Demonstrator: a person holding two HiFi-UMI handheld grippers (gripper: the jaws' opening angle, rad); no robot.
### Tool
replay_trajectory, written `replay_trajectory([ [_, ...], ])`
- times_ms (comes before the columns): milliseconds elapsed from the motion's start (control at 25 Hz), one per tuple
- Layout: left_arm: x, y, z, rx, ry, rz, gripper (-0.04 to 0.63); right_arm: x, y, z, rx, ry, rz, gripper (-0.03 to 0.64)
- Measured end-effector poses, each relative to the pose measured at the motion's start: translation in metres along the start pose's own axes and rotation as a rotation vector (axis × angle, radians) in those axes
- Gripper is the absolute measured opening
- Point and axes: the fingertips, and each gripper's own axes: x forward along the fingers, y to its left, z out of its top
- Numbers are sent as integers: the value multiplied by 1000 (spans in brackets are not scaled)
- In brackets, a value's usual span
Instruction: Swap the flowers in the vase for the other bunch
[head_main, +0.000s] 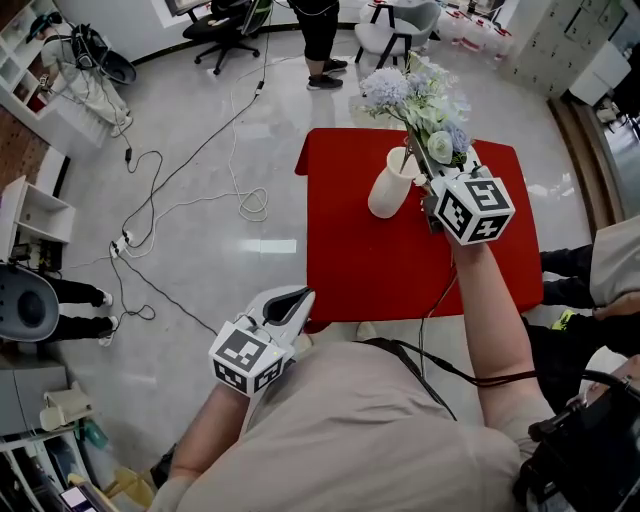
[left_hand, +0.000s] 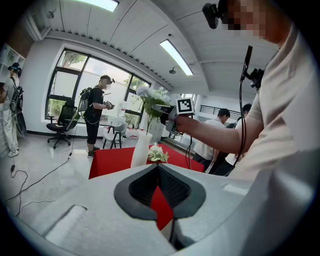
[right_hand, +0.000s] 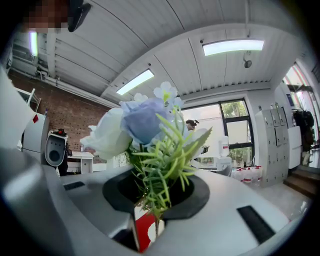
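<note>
A white vase (head_main: 392, 182) stands on the red table (head_main: 380, 270); in the left gripper view the vase (left_hand: 141, 149) is upright near the table's far side. My right gripper (head_main: 432, 190) is shut on the stems of a blue-and-white flower bunch (head_main: 420, 95), held above and just right of the vase mouth. In the right gripper view those flowers (right_hand: 145, 122) rise out of the right gripper (right_hand: 156, 202). A second, small white bunch (left_hand: 157, 154) lies on the table beside the vase. My left gripper (head_main: 292, 303) hovers shut and holding nothing off the table's near left corner.
Cables (head_main: 160, 200) trail over the grey floor left of the table. A person (head_main: 320, 40) stands beyond it near an office chair (head_main: 225, 25). Another person (head_main: 600, 270) sits close on the right. Shelving (head_main: 30, 215) lines the left edge.
</note>
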Motion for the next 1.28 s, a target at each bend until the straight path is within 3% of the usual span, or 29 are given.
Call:
replay_trajectory([
  [720,8,-12,1,41,7,-102,8,-67,0,93,-58,-159,-59,103],
  [1280,43,-45,6,81,44,-268,8,-167,-76,56,-39,-31,-308,95],
])
